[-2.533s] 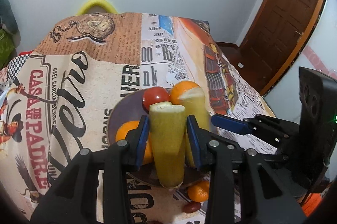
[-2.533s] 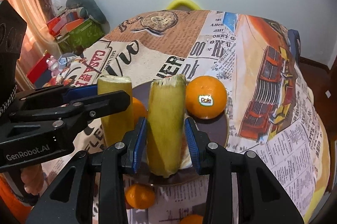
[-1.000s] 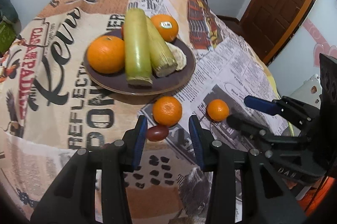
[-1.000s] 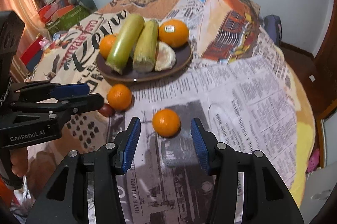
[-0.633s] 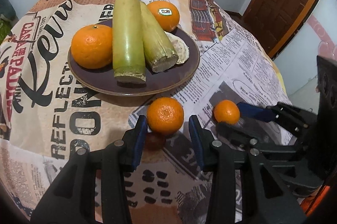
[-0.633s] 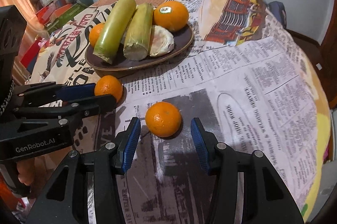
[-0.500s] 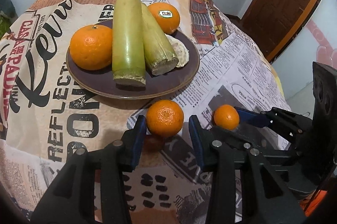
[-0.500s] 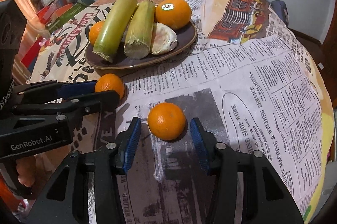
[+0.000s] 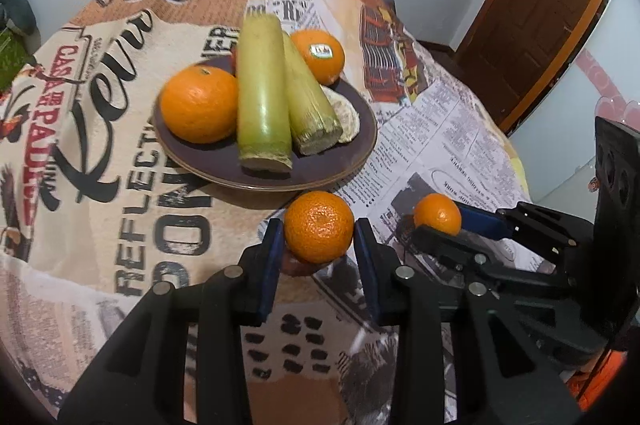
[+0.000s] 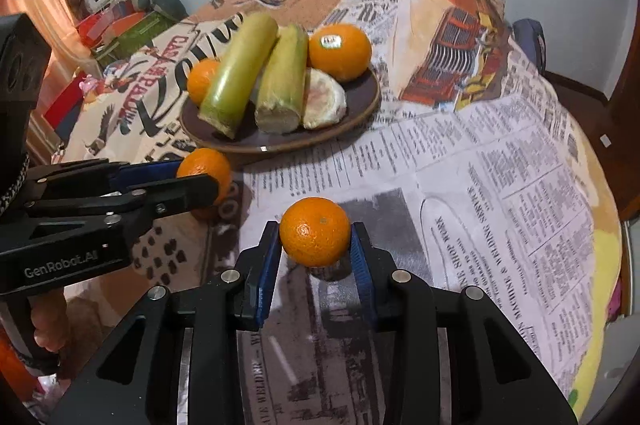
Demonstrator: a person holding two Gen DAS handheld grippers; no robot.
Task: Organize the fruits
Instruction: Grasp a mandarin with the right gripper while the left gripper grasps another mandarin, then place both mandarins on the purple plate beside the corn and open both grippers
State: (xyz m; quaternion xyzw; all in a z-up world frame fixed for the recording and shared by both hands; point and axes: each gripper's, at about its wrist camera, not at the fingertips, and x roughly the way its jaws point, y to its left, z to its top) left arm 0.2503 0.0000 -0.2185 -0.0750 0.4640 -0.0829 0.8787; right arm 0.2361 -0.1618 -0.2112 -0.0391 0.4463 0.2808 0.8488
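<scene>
The fruits are in two groups: a dark plate (image 9: pixel 362 129) holds two oranges and two green stalks, and two small mandarins are off it, near its front rim. My left gripper (image 9: pixel 316 239) pinches one mandarin (image 9: pixel 319 226); my right gripper (image 10: pixel 314 243) pinches the other mandarin (image 10: pixel 315 231). Both tongs have just been closing, each on opposite sides of its round fruit, so I think it cannot roll out. The stalks (image 9: pixel 262 93) lie side by side, cut ends toward me, long axes pointing away across the plate.

Both wrist views look down — sharing plate (image 9: pixel 348 161).
</scene>
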